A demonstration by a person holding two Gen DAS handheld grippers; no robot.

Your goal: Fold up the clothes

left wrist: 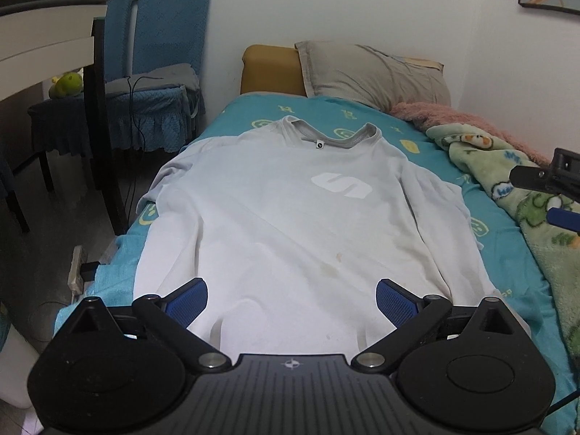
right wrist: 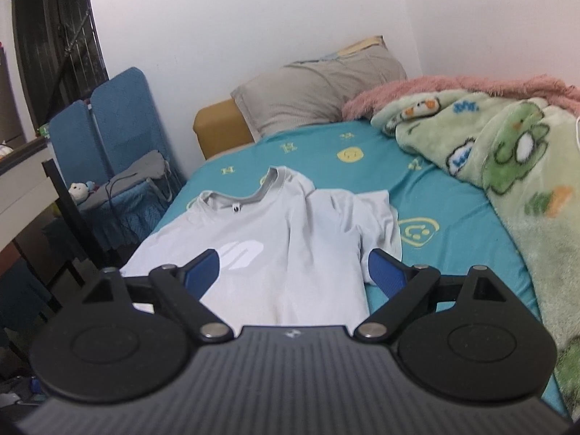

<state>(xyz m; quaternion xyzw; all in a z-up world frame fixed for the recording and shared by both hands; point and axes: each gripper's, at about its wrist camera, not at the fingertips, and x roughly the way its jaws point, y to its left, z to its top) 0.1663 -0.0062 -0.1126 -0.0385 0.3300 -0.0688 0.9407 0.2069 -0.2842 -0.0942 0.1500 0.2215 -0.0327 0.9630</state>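
A white T-shirt point(left wrist: 290, 224) lies spread face-up on the bed point(left wrist: 427, 137), with the left claw point(left wrist: 291, 301) and right claw point(right wrist: 291, 272) both spread wide above it, pinching nothing.

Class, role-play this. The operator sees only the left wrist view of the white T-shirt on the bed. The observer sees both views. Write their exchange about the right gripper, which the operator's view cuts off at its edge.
Operator: Is the right gripper holding anything?
Observer: No. The right gripper has its fingers wide apart, with nothing between them.
Operator: What does it point at?
Observer: At the T-shirt, on the side nearer the green blanket. One finger shows over the chest logo. The other shows by the short sleeve, which lies spread on the teal sheet.
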